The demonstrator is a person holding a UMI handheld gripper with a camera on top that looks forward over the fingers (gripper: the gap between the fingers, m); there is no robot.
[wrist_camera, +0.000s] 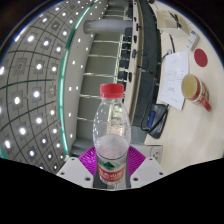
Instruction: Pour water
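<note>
Clear plastic bottle [110, 135], red cap, green label, apparently nearly empty, held upright in the closed jaws

bottle [110, 140] label print too small to read

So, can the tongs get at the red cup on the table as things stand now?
Probably not yet: the tongs are shut on the water bottle, so they are occupied. The red cup lies on its side far beyond them, across the table.
</note>
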